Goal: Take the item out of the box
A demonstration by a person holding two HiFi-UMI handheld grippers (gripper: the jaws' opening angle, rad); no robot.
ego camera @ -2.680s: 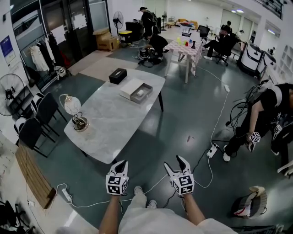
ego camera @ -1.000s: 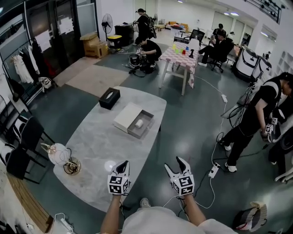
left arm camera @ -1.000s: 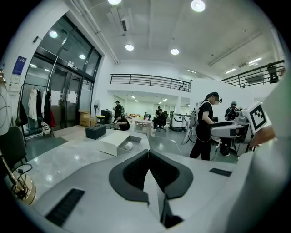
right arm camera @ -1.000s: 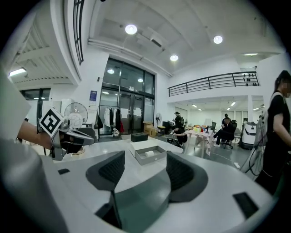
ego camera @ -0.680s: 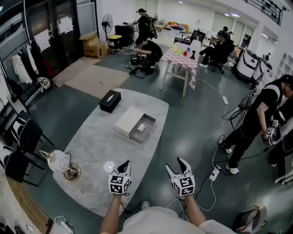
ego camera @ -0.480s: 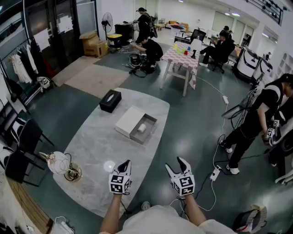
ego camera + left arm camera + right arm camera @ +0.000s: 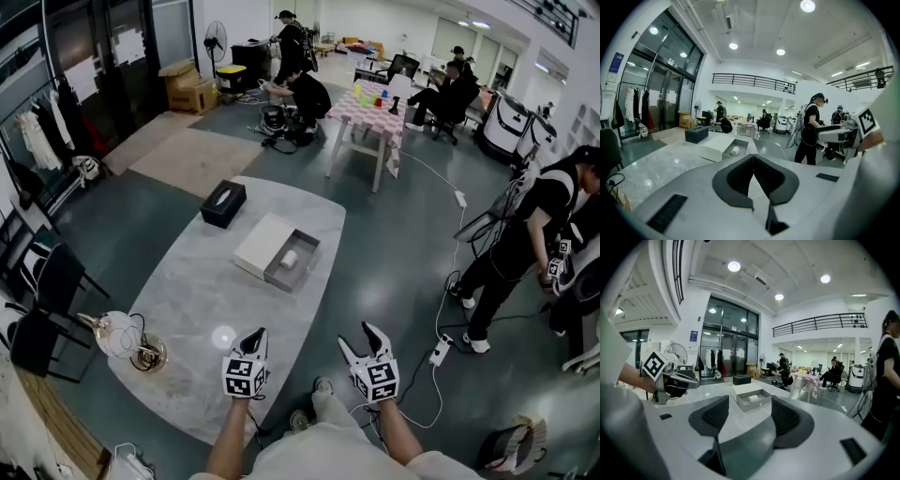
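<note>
Stretching across the head view, the marble table (image 7: 202, 309) carries the open grey box (image 7: 300, 272), white roll (image 7: 290, 258) inside, well beyond the left gripper (image 7: 753, 158), jaws together in its own view, and the right gripper (image 7: 749, 401), jaws apart, empty.

Too small to tell what the little white round item (image 7: 289, 258) in the open grey box (image 7: 302, 272) is. Cut off by the bottom edge in the head view: the bare arms (image 7: 223, 448) behind the left gripper (image 7: 254, 333) and the right gripper (image 7: 357, 336). Too tiny to name, the bright little things (image 7: 375, 95) on the far checked table (image 7: 397, 116).
</note>
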